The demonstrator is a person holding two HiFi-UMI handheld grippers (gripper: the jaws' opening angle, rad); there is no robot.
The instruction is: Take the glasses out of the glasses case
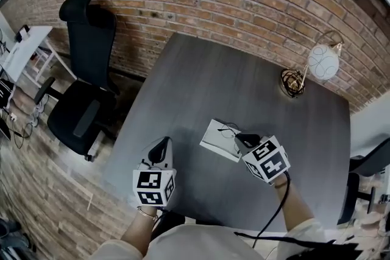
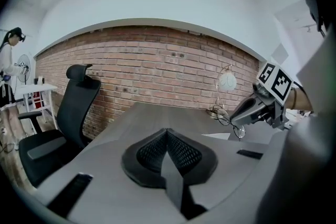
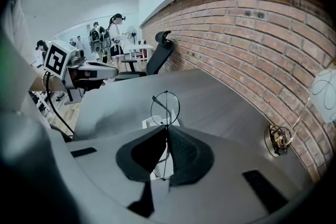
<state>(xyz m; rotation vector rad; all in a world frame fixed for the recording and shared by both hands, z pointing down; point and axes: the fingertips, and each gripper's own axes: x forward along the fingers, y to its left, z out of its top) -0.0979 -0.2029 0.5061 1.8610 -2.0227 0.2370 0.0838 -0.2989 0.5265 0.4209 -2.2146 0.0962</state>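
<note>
Left gripper [image 1: 161, 145]: jaws pressed together with nothing between them; over the desk [image 1: 201, 76] at its near left corner, pointing at the far edge.
Right gripper [image 1: 242, 140]: jaws closed on the thin wire frame of the glasses [image 3: 165, 107], apparently near the bridge.
Glasses location: held in the right jaws above the glasses case [image 1: 214, 142], which lies flat in the middle of the desk's near half.
Contact with case: cannot tell whether the lower lens clears the case.
Key relation: the glasses sit in line with the right jaws, with the case directly below and just beyond. The left gripper is well apart, toward the left edge.
Long axis: runs steeply, one lens above the jaw line and one below, crosswise to the jaws.
Facing: lens planes roughly side-on to the right gripper.
Next move (judgement): carry the glasses clear of the case, towards bare desk.
Lamp [image 1: 323, 61]: at the far right edge, well apart.
</note>
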